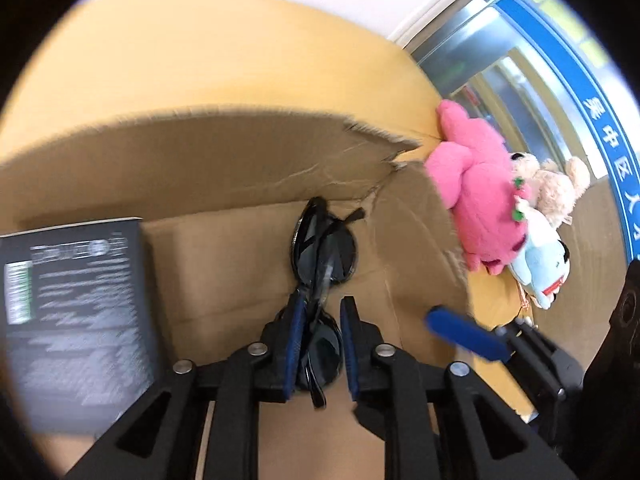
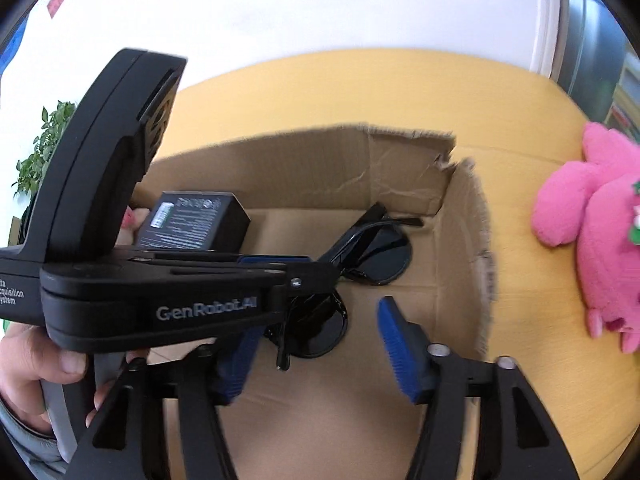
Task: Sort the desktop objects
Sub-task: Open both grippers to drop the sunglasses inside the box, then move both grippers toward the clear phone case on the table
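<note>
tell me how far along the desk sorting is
Done: a black box already lies in the cardboard box. In hand: the left gripper holds the sunglasses inside it; the right gripper is open. Left: the pink plush and other soft toys on the table.

My left gripper (image 1: 323,354) and right gripper (image 2: 316,354) are black plastic frames with ribbed blue fingers (image 2: 396,346) and silver screws behind them. White "GenRobot.AI" lettering marks one side; my sleeve (image 2: 28,446) is grey.
</note>
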Demonstrator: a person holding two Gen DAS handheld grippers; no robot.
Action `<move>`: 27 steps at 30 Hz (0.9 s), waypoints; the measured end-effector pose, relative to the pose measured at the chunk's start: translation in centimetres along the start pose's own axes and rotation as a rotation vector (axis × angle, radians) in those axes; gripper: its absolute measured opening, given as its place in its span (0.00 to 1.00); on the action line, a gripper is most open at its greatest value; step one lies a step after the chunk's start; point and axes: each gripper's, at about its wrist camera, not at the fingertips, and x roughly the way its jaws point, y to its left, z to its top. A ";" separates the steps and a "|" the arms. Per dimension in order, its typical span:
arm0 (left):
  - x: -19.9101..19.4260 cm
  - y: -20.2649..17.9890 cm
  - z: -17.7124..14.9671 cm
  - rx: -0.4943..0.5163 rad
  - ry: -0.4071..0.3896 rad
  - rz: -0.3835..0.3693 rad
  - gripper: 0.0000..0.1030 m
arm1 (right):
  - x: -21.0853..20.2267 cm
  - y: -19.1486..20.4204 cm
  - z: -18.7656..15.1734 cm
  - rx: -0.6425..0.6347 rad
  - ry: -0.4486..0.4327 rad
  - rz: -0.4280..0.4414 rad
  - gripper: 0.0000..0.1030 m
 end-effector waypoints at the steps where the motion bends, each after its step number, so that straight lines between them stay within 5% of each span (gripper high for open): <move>1: -1.1 -0.3 -0.4 0.013 -0.022 0.006 0.21 | -1.6 0.2 -1.7 -0.002 -0.017 -0.002 0.73; 4: -5.9 -1.8 -2.5 0.070 -0.123 0.026 0.24 | -4.9 0.5 -2.7 0.002 -0.089 -0.003 0.82; 9: -15.1 -5.2 -8.8 0.196 -0.358 0.182 0.63 | -10.7 3.0 -3.3 -0.040 -0.196 -0.012 0.98; 12: -19.3 -6.9 -13.2 0.229 -0.499 0.259 0.77 | -14.0 4.5 -6.1 -0.083 -0.270 -0.051 1.00; 19: -23.9 -8.3 -22.8 0.227 -0.636 0.405 0.77 | -19.8 7.8 -12.1 -0.103 -0.328 -0.088 1.00; 27: -25.7 -8.0 -29.0 0.176 -0.646 0.412 0.77 | -20.7 9.9 -17.6 -0.128 -0.326 -0.099 1.00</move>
